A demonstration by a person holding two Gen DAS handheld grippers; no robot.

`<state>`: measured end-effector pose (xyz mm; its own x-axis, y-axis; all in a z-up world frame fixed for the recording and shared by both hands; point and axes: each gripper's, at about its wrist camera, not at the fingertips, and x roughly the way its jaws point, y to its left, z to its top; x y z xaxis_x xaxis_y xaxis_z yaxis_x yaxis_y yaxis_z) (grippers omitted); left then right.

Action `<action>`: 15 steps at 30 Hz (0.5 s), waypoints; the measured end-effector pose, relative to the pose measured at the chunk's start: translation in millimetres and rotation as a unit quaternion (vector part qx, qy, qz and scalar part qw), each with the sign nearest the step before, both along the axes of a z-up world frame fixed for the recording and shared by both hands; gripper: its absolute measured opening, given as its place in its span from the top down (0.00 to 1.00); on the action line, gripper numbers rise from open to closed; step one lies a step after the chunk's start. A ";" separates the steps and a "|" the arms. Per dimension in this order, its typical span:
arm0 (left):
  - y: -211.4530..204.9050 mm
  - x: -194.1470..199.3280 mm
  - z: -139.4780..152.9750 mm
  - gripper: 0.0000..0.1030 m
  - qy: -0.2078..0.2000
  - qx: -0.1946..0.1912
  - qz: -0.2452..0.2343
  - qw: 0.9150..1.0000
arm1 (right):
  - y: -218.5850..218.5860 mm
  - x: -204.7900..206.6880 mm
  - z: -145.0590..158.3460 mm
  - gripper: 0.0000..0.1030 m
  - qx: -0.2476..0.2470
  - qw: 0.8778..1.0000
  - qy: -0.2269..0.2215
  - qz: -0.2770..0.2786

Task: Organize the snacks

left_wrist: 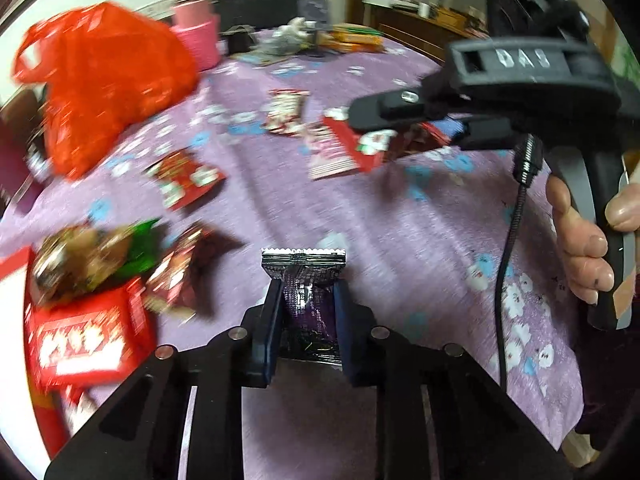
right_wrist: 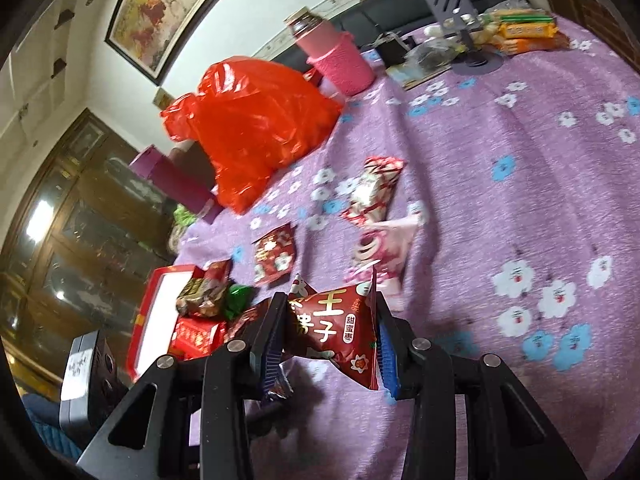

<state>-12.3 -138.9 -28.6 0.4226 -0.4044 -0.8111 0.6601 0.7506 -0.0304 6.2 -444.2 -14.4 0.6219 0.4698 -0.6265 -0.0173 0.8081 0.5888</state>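
Note:
My left gripper [left_wrist: 306, 300] is shut on a silver and purple snack packet [left_wrist: 303, 266], whose crimped top edge sticks out past the fingertips above the purple flowered tablecloth [left_wrist: 400, 232]. My right gripper [right_wrist: 332, 330] is shut on a red snack packet [right_wrist: 340, 320] printed with white characters, held above the cloth. In the left wrist view the right gripper [left_wrist: 372, 128] shows at upper right with the red packet [left_wrist: 352, 148] in it and a hand [left_wrist: 584, 248] on its handle. A red box [right_wrist: 140, 328] with a white inside stands at the table's left edge, with several snacks piled in and beside it.
Loose red packets [right_wrist: 274, 256] [right_wrist: 374, 188] and a pink one [right_wrist: 380, 248] lie mid-table. A red plastic bag [right_wrist: 256, 120] and a pink flask [right_wrist: 336, 56] stand at the back left. Orange biscuit packs [right_wrist: 524, 32] and small clutter sit at the far edge.

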 end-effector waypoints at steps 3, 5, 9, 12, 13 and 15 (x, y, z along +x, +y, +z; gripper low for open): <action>30.8 -2.3 6.8 0.79 0.000 -0.013 0.033 0.999 | 9.4 1.6 -2.7 0.60 0.018 1.000 0.002 0.022; 54.9 -11.1 18.3 0.79 -0.009 -0.028 0.050 0.998 | 15.7 2.2 -4.3 0.60 0.030 0.999 0.005 0.033; 106.0 -23.4 42.7 0.79 -0.037 -0.052 0.089 0.994 | 42.0 3.2 -4.9 0.60 0.035 0.998 0.019 0.053; 147.8 -26.4 58.1 0.79 -0.072 -0.048 0.140 0.986 | 73.0 6.1 -0.4 0.60 0.039 0.996 0.024 0.080; 161.7 -26.2 61.6 0.79 -0.082 -0.044 0.155 0.984 | 88.1 9.1 2.8 0.60 0.038 0.995 0.024 0.089; 188.9 -23.5 65.2 0.79 -0.090 -0.040 0.188 0.977 | 112.6 14.3 8.1 0.60 0.040 0.993 0.022 0.108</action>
<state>-35.8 50.0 36.6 0.6872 -0.2524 -0.6812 0.3377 0.9412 -0.0080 20.5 -331.5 -6.3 0.4732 0.6395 -0.6060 -0.1580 0.7383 0.6557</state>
